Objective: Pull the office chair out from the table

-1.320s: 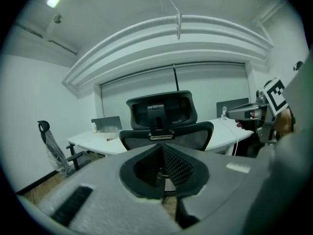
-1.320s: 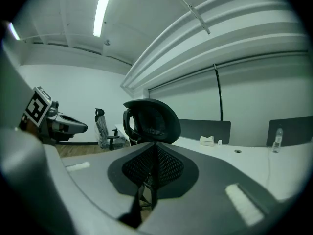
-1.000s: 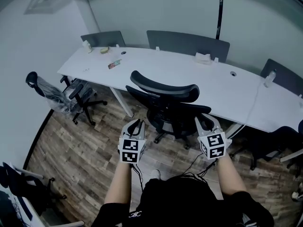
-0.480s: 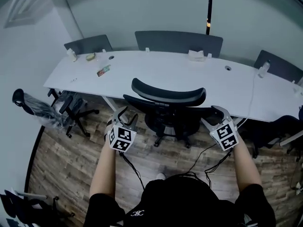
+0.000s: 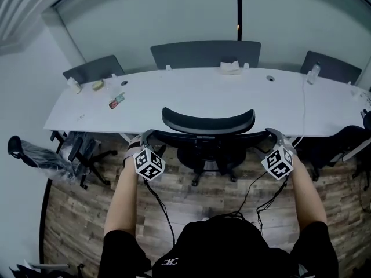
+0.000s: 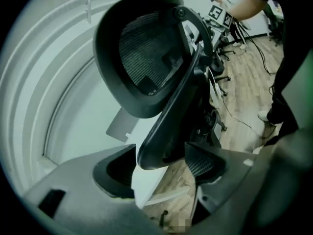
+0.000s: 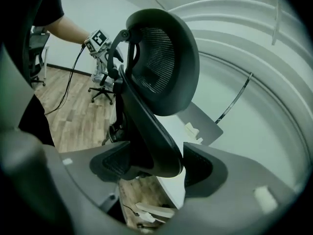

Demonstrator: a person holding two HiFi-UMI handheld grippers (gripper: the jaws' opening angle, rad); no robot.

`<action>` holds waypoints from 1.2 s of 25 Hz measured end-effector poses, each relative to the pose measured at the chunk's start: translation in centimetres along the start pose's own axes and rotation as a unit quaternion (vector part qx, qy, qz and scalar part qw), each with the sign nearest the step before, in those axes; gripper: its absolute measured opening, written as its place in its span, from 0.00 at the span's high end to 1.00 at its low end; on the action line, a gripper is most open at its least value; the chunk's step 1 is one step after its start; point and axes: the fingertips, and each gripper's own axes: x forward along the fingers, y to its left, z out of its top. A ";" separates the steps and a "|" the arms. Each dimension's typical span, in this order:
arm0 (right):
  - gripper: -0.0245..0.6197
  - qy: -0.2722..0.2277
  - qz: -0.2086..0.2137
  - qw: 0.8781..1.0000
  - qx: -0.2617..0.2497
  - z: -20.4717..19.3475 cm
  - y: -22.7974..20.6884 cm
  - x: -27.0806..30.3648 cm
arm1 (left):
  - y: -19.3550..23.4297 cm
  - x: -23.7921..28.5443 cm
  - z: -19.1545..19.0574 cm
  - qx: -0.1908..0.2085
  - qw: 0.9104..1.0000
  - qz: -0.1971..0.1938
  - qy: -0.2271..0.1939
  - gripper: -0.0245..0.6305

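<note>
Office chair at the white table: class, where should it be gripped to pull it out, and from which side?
Grip the backrest by its two outer side edges, coming from behind the office chair. Its back faces away from the table, and those rims look slim and exposed.

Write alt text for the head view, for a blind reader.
A person holds the left claw and the right claw at either side of the back of a black office chair, at a long white table. Both claws have just been opening, each with the back's edge between its jaws.
</note>
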 end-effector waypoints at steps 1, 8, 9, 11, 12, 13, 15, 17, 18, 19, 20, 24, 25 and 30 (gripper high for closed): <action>0.44 0.006 -0.005 1.000 -0.005 -0.2 0.0 0.3 | 0.0 0.5 -0.3 0.015 1.000 0.000 0.004 0.48; 0.50 0.055 -0.076 0.994 -0.059 -0.8 -1.0 1.6 | 0.8 2.1 -0.2 0.054 0.998 0.020 -0.007 0.55; 0.52 0.057 -0.082 0.993 -0.058 -0.7 -1.2 1.7 | 0.8 2.1 -0.1 0.056 0.998 0.021 -0.008 0.58; 0.55 0.067 -0.090 0.991 -0.068 -0.8 -1.3 1.8 | 0.8 2.3 0.1 0.064 0.998 0.022 -0.008 0.61; 0.56 0.073 -0.094 0.990 -0.076 -0.9 -1.3 1.8 | 0.7 2.3 0.1 0.069 0.997 0.022 -0.007 0.62; 0.56 0.078 -0.095 0.989 -0.083 -1.0 -1.2 1.9 | 0.7 2.2 0.1 0.072 0.997 0.022 -0.007 0.62; 0.57 0.087 -0.092 0.988 -0.088 -1.0 -1.2 1.9 | 0.6 2.0 0.0 0.073 0.997 0.018 -0.010 0.63; 0.57 0.093 -0.088 0.988 -0.086 -1.0 -1.2 1.8 | 0.6 1.9 0.0 0.073 0.997 0.012 -0.011 0.63; 0.57 0.094 -0.087 0.988 -0.085 -1.0 -1.2 1.7 | 0.6 1.8 0.0 0.072 0.997 0.009 -0.012 0.63; 0.57 0.095 -0.087 0.988 -0.083 -1.0 -1.2 1.6 | 0.5 1.7 0.0 0.071 0.997 0.009 -0.013 0.64; 0.57 0.096 -0.087 0.988 -0.081 -1.1 -1.1 1.6 | 0.4 1.6 0.0 0.070 0.997 0.010 -0.015 0.64; 0.57 0.093 -0.083 0.989 -0.076 -1.1 -0.8 1.3 | 0.1 1.2 -0.1 0.061 0.998 0.007 -0.025 0.64; 0.57 0.090 -0.081 0.990 -0.075 -1.1 -0.8 1.3 | 0.1 1.2 -0.1 0.060 0.998 0.003 -0.026 0.64; 0.57 0.092 -0.076 0.990 -0.069 -1.2 -0.7 1.1 | -0.4 0.6 0.0 0.058 0.998 -0.002 -0.020 0.64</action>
